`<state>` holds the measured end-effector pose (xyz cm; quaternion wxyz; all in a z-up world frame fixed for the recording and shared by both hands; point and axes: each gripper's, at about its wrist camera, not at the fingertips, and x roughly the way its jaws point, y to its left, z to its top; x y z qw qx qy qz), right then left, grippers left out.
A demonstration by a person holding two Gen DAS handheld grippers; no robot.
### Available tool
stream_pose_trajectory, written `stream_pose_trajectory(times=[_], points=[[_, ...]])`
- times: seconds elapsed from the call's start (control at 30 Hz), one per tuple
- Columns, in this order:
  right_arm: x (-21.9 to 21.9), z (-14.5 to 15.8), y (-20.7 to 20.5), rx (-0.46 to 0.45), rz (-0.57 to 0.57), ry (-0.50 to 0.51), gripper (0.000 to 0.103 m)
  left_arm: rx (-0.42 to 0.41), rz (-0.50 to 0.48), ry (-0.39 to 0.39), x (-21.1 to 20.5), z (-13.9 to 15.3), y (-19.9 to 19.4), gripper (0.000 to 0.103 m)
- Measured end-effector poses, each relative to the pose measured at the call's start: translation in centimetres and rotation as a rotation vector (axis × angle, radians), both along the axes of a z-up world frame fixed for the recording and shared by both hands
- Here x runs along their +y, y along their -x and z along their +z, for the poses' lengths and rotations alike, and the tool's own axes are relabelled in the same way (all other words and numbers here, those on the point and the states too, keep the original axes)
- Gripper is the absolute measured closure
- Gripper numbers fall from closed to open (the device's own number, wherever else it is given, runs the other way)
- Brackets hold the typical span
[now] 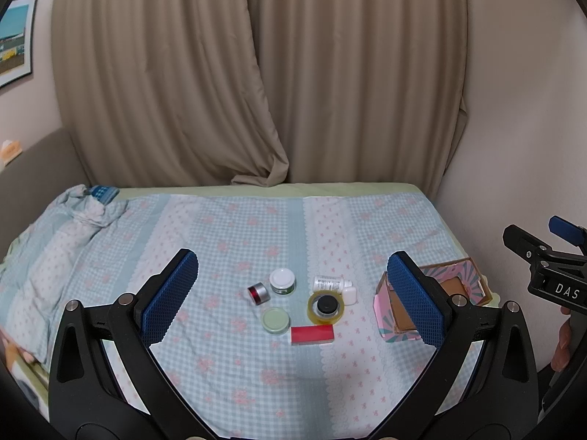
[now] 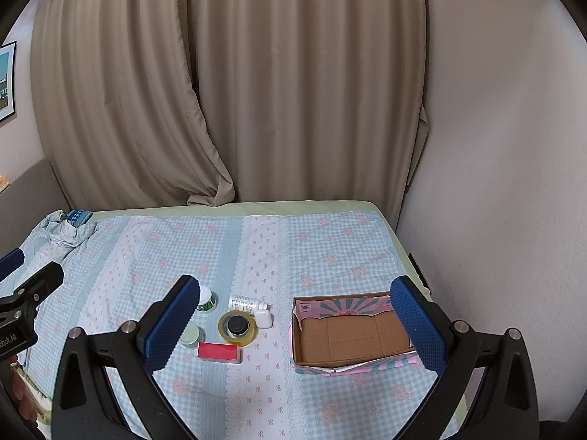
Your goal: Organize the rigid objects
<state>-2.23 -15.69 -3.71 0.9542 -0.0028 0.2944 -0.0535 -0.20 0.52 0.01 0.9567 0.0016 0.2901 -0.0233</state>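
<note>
On the checked bedspread (image 1: 227,227) I see, left to right, a small silver-and-red tin (image 1: 258,293), a white-lidded jar (image 1: 282,281), a green lid (image 1: 276,321), a red box (image 1: 312,334) lying lengthwise left-right, a tape roll (image 1: 326,306) ringing a black cap (image 1: 327,304), and a white bottle (image 1: 330,283) on its side, cap pointing right. The cardboard box (image 2: 352,337) sits open to their right, well apart. Both my left gripper (image 1: 293,293) and right gripper (image 2: 293,322) hover spread wide, holding nothing.
</note>
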Motion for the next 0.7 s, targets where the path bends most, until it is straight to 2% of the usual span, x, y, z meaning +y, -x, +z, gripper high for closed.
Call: stream_pose_trajectory(times=[0.33,0.47,0.7], points=[[0.0,0.3,-0.9,0.025,0.023,-0.015,0.000,0.046,0.022,-0.001,0.6,0.2,-0.9,0.001],[0.6,-0.5,-2.1,0.044,0.035,-0.009,0.000,0.098,0.033,0.000,3.0,-1.9,-2.9,0.001],[4.3,-5.5,-4.8,0.160,-0.034,-0.072,0.000,0.218,-0.014,0.000,9.4,-6.9,-7.7,0.001]])
